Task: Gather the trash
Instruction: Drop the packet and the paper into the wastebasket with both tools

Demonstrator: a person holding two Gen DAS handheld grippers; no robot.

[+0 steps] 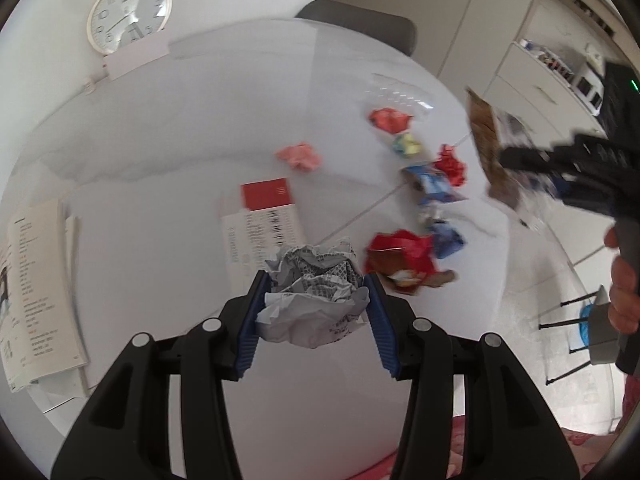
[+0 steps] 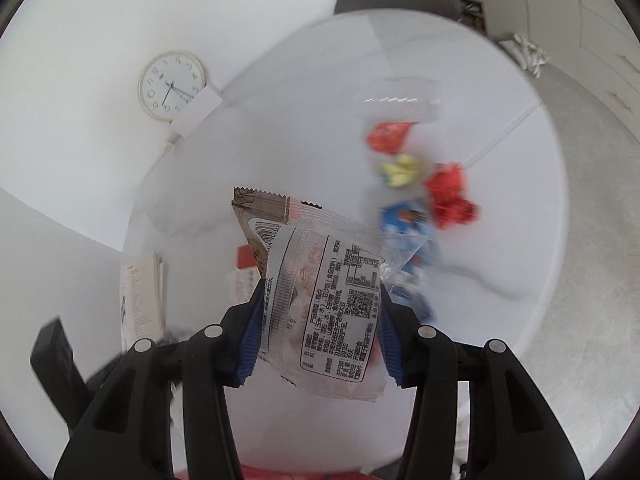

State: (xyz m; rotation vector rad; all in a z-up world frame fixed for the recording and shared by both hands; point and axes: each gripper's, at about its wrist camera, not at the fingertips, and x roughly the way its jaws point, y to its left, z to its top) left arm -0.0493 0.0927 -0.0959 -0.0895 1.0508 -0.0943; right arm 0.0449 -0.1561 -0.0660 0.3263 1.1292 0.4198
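Clear bag (image 2: 400, 104), seemingly holding red wrapper (image 2: 389, 136).

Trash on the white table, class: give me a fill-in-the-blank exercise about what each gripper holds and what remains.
1. The left gripper is shut on a crumpled ball of ____.
2. The right gripper grips a clear printed ____.
3. Leaning on the wall behind the table is a round ____.
4. The lone crumpled wad near the table's middle is ____.

Missing words: paper; wrapper; clock; pink
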